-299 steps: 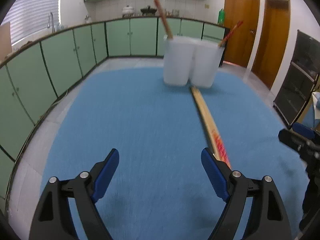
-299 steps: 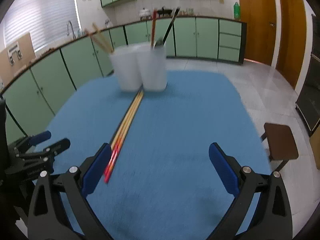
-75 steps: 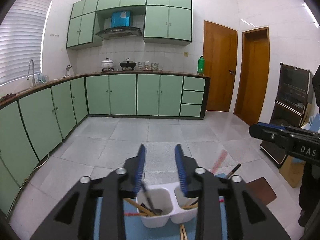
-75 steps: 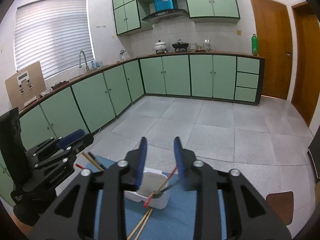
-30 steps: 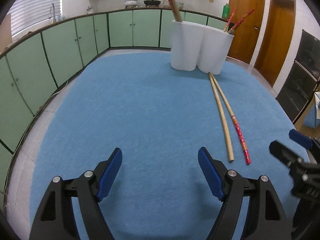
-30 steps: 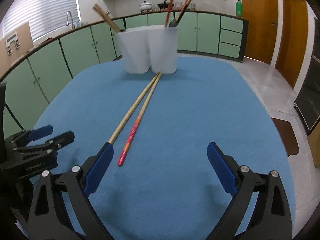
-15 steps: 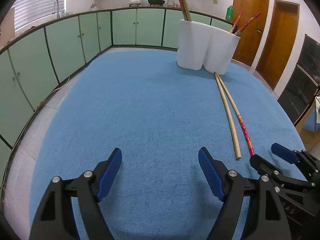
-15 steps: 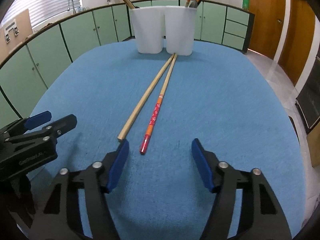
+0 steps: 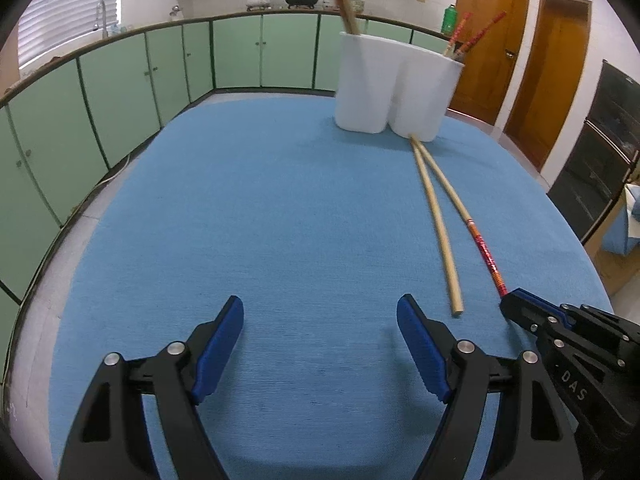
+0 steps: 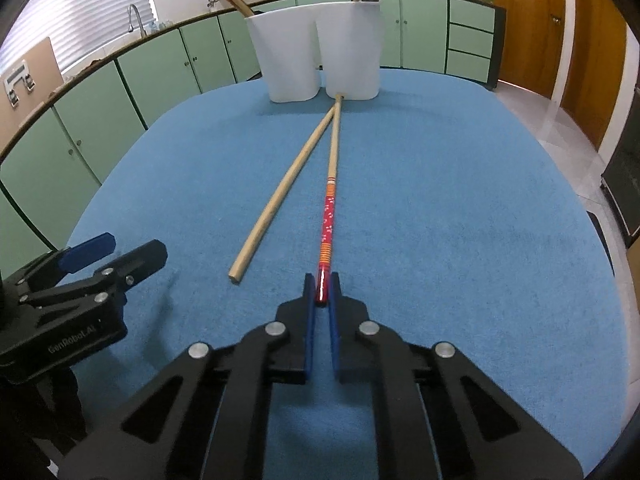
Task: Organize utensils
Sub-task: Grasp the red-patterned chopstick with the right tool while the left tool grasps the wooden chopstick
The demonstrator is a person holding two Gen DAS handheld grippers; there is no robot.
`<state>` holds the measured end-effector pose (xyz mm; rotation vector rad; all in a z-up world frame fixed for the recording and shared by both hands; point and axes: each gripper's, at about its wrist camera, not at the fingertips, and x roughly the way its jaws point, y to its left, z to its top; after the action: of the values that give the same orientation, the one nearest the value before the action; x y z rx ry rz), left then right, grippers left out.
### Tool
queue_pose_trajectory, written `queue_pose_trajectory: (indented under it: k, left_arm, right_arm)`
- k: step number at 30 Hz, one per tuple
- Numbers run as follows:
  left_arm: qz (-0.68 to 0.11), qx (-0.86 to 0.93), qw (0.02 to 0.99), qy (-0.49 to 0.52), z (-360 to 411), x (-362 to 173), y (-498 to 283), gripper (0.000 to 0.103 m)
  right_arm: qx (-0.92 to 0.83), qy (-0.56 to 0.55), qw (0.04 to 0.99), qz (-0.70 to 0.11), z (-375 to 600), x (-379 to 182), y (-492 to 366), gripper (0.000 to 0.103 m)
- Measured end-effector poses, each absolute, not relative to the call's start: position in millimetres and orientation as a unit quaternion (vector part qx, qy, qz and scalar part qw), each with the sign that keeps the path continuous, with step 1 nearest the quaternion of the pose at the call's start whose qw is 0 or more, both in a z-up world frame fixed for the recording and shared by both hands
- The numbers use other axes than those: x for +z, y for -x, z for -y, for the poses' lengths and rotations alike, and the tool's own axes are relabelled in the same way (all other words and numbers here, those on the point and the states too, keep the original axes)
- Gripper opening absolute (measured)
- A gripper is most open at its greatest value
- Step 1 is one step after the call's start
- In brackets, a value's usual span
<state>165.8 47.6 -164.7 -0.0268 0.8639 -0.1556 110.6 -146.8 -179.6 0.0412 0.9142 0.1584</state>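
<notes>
Chopstick (image 10: 329,216), red-patterned, on blue surface (image 10: 440,208); near end pinched and hidden in right hand-held gripper (image 10: 321,292), far tip at white holder (image 10: 316,52). Plain chopstick (image 10: 280,196) beside it. Left hand-held gripper (image 9: 320,320) spread, empty. Holder contents cut off above.

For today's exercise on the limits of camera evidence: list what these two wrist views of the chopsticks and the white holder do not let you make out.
- Inside of the white holder: its walls hide the lower parts of the utensils in both views.
- Near tip of the red chopstick: covered by the right gripper shut on it.
- Tops of the utensils standing in the holder: cut off by the top edge, right wrist view.
</notes>
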Motion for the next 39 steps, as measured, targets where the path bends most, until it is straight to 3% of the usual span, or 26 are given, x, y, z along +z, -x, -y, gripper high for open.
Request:
queue_pose_trajectory:
  k: [18,23,26,28,31,39]
  left_arm:
    - [-0.425,-0.121,0.897,-0.013,11.9,-167.8,-167.1,0.076]
    - [-0.433,-0.123,0.893,-0.021,20.8,-171.6,-168.2,0.061]
    - [-0.431,-0.13,0.892,-0.029,26.1,-170.7,-167.4,0.044]
    - [-0.43,-0.133,0.892,-0.028,27.5,-169.9,-167.7,0.026]
    - [-0.431,-0.138,0.891,-0.025,30.8,-170.2,-168.3,0.008]
    - [-0.429,-0.139,0.892,-0.029,36.6,-170.2,-167.3,0.007]
  right_arm:
    - [0.04,-0.021,0.899,-0.436,208.4,-178.2,-95.2,0.005]
    - [0.043,-0.021,0.898,-0.437,210.0,-179.3,-94.3,0.005]
    - [0.044,-0.022,0.898,-0.437,210.4,-179.4,-94.0,0.006]
    - [0.045,-0.024,0.898,-0.437,210.1,-179.3,-93.6,0.007]
    - [0.049,-0.03,0.898,-0.437,211.5,-179.9,-94.2,0.007]
    - [0.05,-0.032,0.898,-0.435,214.1,-179.7,-94.5,0.006]
